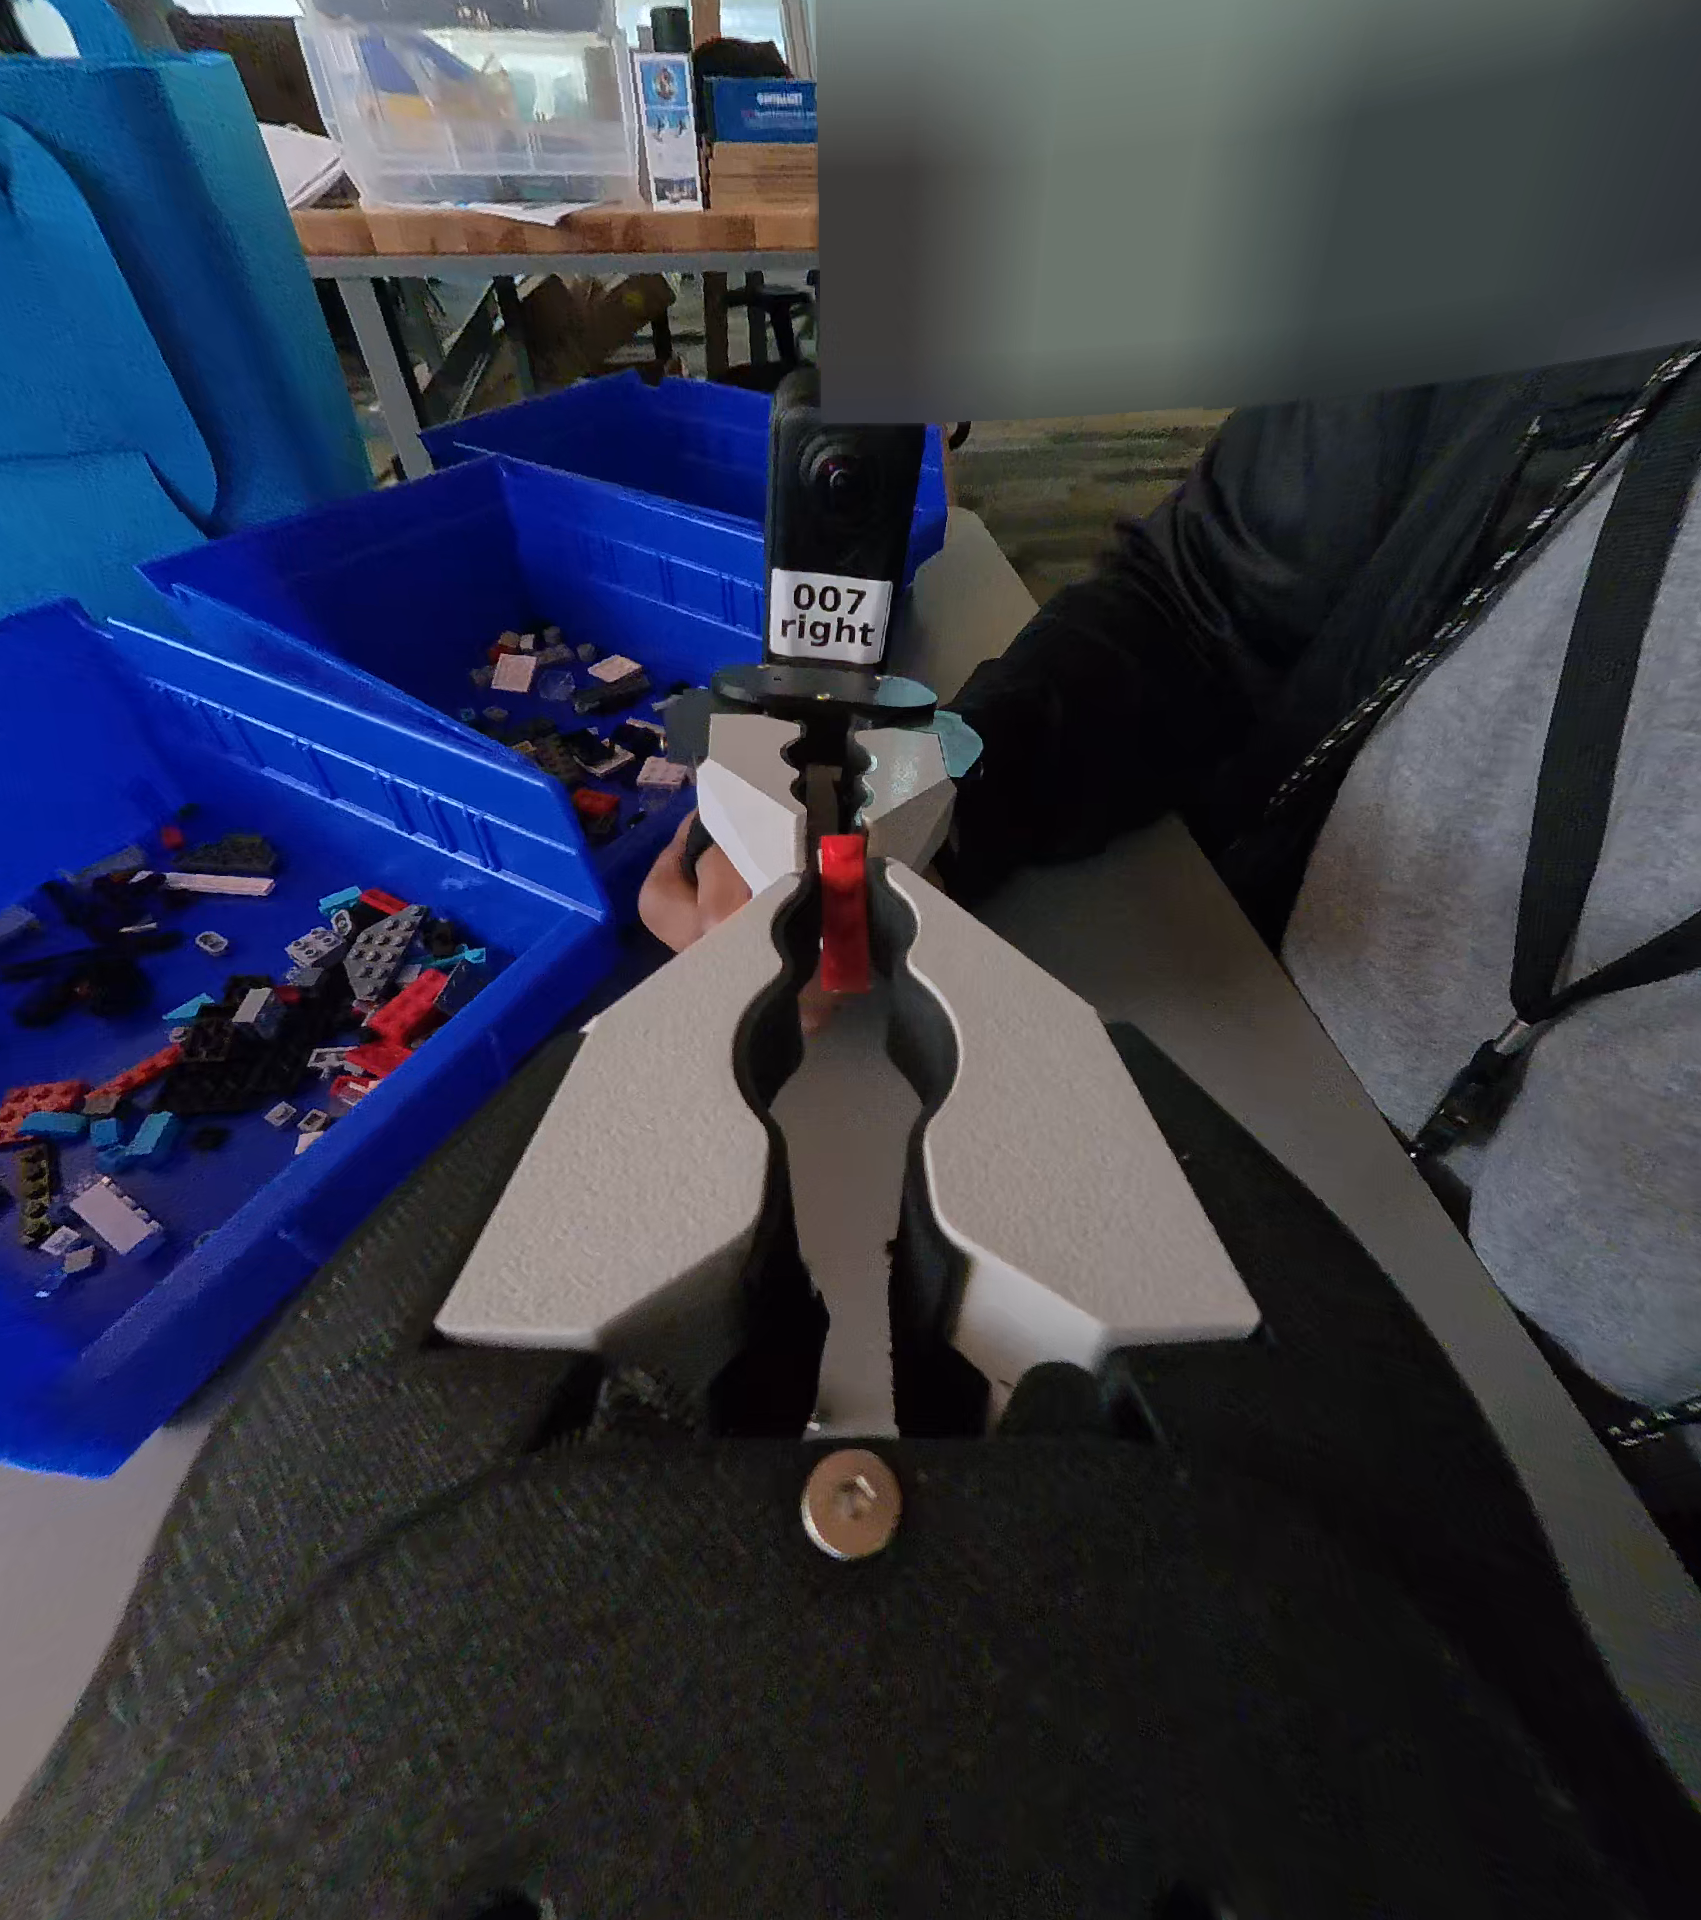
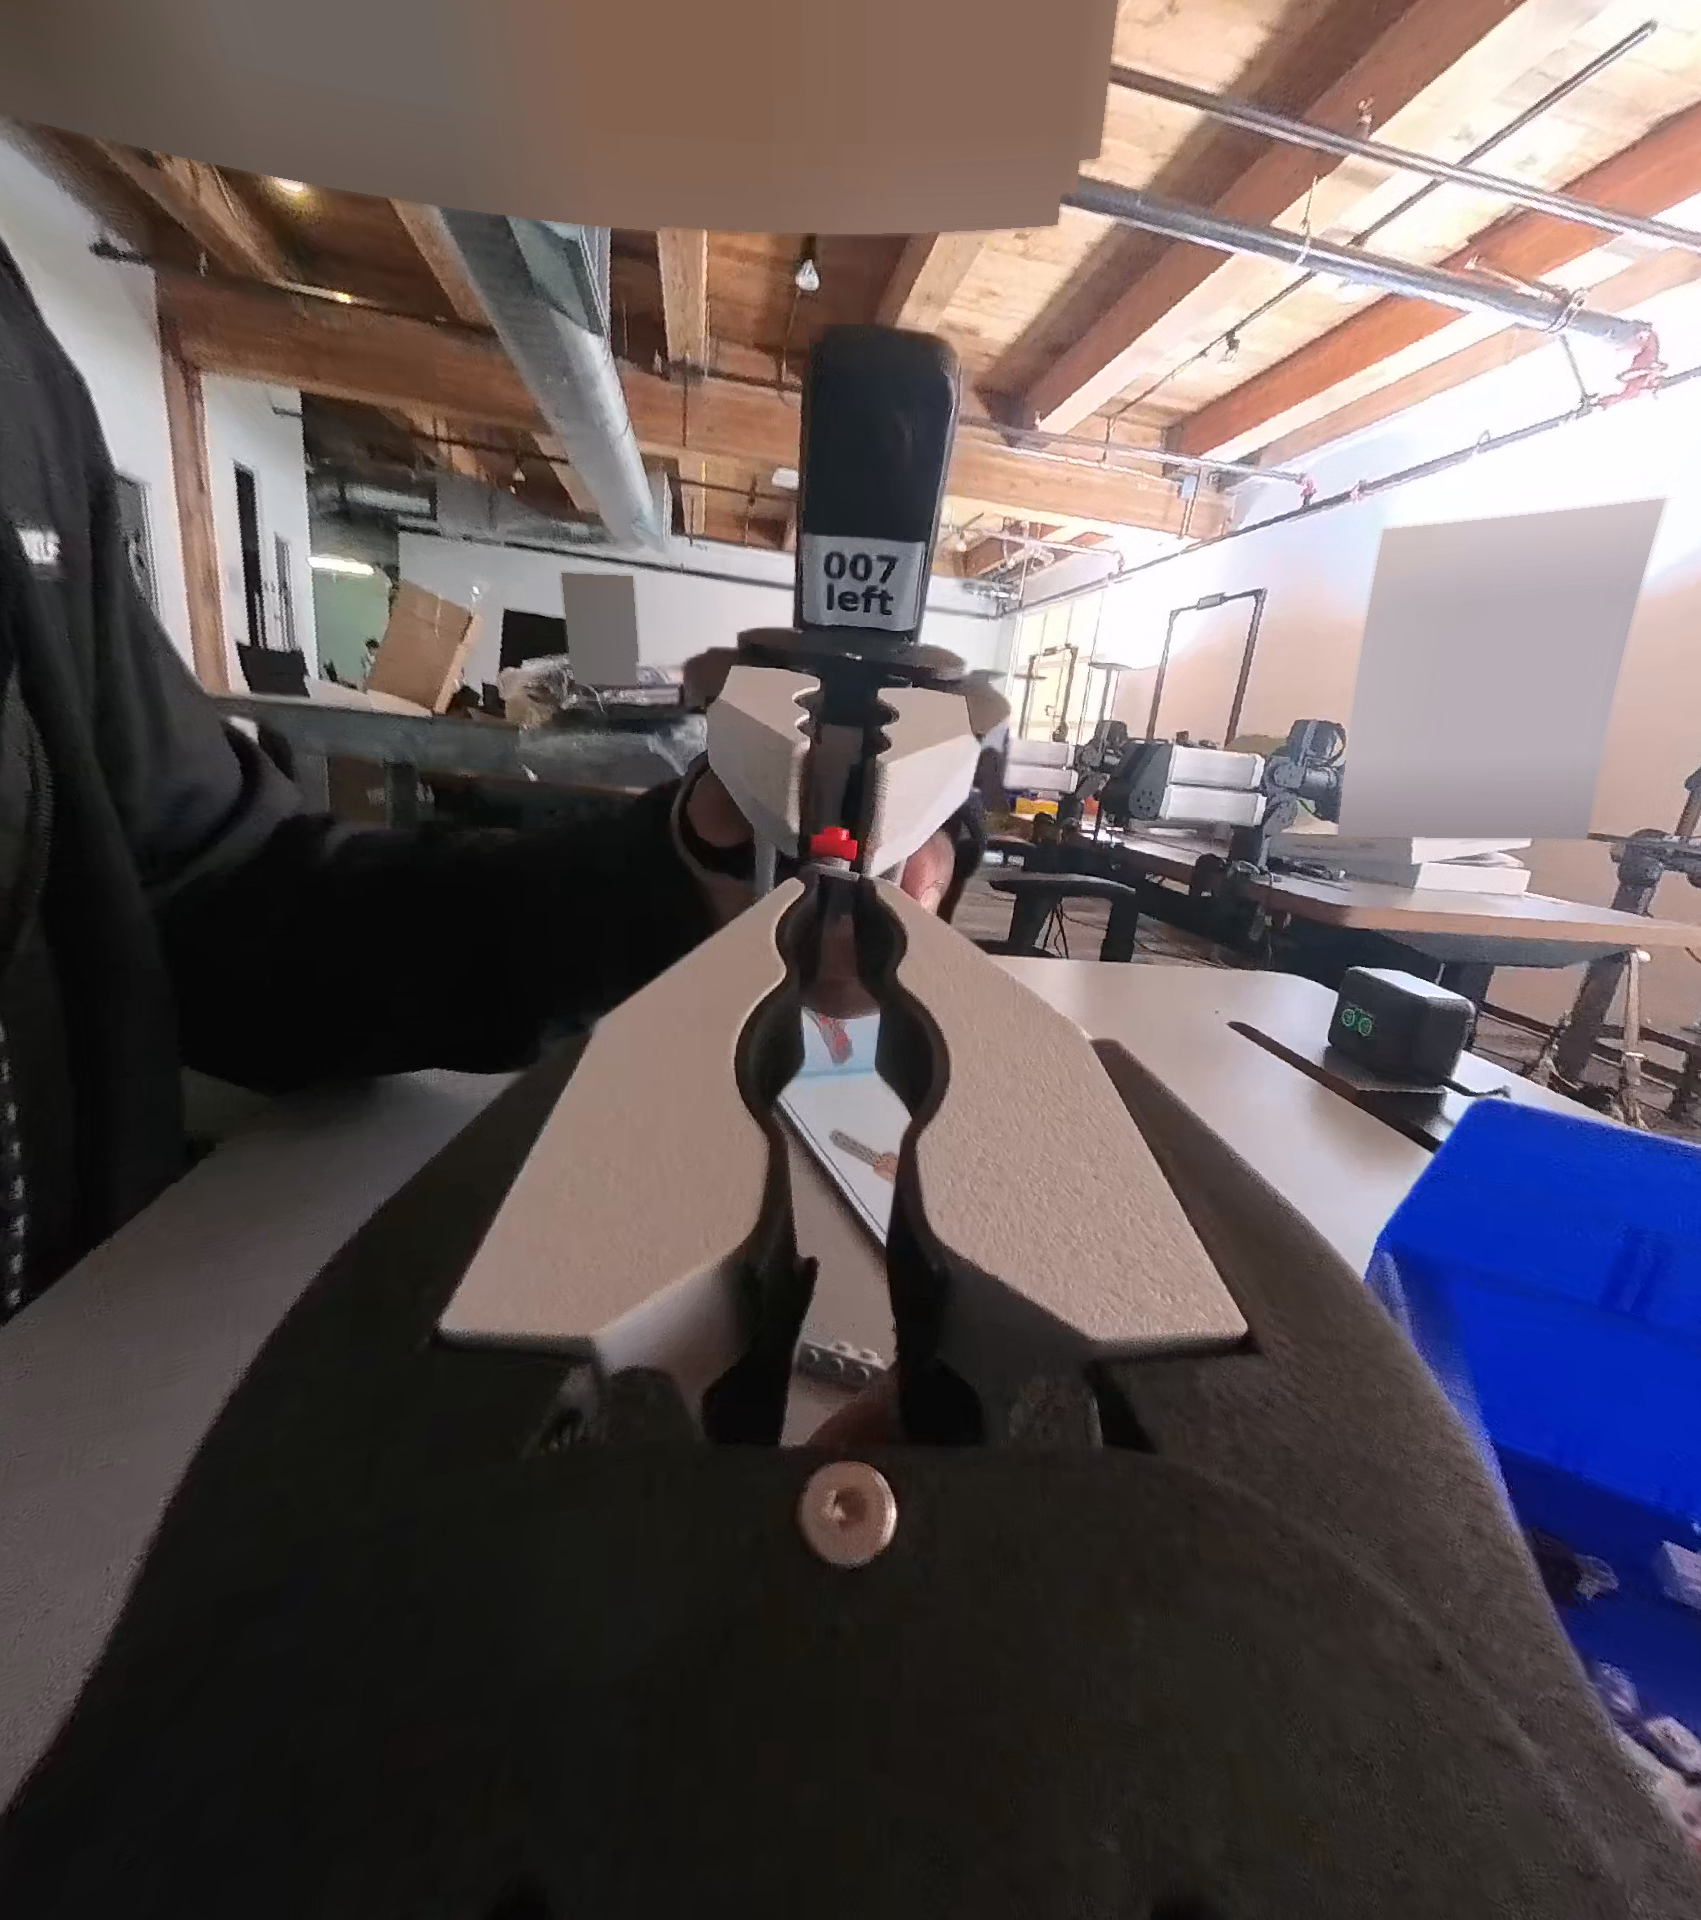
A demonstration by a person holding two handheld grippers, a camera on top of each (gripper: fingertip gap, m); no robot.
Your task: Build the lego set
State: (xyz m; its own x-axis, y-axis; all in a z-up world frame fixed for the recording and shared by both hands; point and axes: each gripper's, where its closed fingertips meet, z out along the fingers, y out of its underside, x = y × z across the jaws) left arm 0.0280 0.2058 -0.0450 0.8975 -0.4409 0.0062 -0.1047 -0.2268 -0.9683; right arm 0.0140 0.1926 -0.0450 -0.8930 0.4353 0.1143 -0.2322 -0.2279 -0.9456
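My two grippers meet tip to tip above the grey table (image 1: 1137,956). In the left wrist view, my left gripper (image 1: 841,894) is shut on a long red lego piece (image 1: 843,914) that sticks up between its tips. My right gripper (image 1: 827,816) faces it and touches the red piece's far end. In the right wrist view, my right gripper (image 2: 830,883) has its jaws nearly together on a small grey piece (image 2: 838,858) just under the red piece (image 2: 833,837). The left gripper (image 2: 841,800) is right behind it. How the two pieces join is hidden.
Three blue bins stand on the left; the near one (image 1: 472,1164) and the middle one (image 1: 472,540) hold loose lego pieces. A blue bin (image 2: 1604,1351) is at the right. An instruction booklet (image 2: 846,1122), a grey plate (image 2: 841,1363) and a black box (image 2: 1397,1023) lie on the table. A person's torso (image 1: 1604,831) is close. The grippers are tip to tip, or close to it. The grey plate (image 2: 841,1363) is about 15 cm from both grippers' fingertips.
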